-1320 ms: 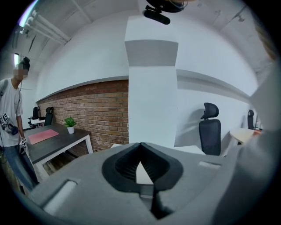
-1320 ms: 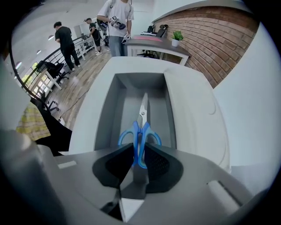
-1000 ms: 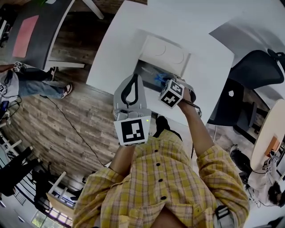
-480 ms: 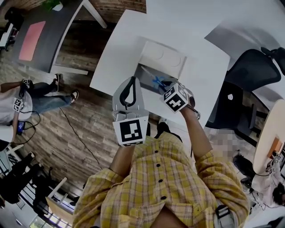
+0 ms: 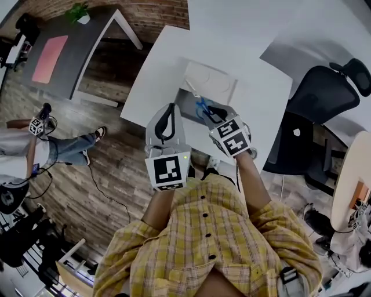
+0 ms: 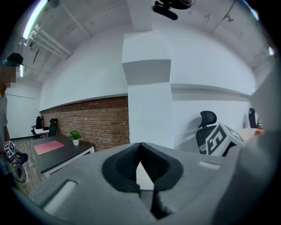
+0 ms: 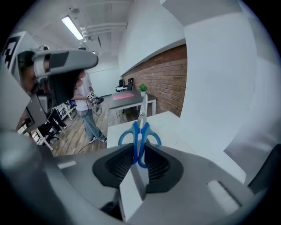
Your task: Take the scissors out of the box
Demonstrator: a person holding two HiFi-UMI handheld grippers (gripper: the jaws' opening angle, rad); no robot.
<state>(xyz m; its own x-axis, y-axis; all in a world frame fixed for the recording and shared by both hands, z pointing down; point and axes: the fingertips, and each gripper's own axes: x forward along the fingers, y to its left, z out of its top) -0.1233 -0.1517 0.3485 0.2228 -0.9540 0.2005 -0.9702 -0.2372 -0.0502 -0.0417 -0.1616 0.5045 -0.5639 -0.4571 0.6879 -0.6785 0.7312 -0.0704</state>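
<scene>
Off to the left, a person (image 5: 35, 151) in jeans stands on the wooden floor (image 5: 110, 174) holding a marker cube. Behind them is a dark desk (image 5: 87, 40) with a pink mat (image 5: 49, 58) on it and a small potted plant (image 5: 79, 13) at its far corner.

The left gripper (image 5: 171, 107) hangs over the near edge of the white table (image 5: 156, 64), beside the box on its left. Its jaws are pressed together with nothing between them, and it points out level across the room.

The white box (image 5: 214, 81) sits by the middle of the table's near edge. Its lid is thrown back toward the far side and its dark inside is open to view.

The scissors (image 5: 200, 103) are up in the air over the box's open front. Their blades are closed and point away toward the far left of the table.

The right gripper (image 5: 213, 111) has them by the blue handles. Its jaws are clamped on the two loops from either side and it tilts downward.

To the right, past the table's right edge, stands a black office chair (image 5: 324, 87).
</scene>
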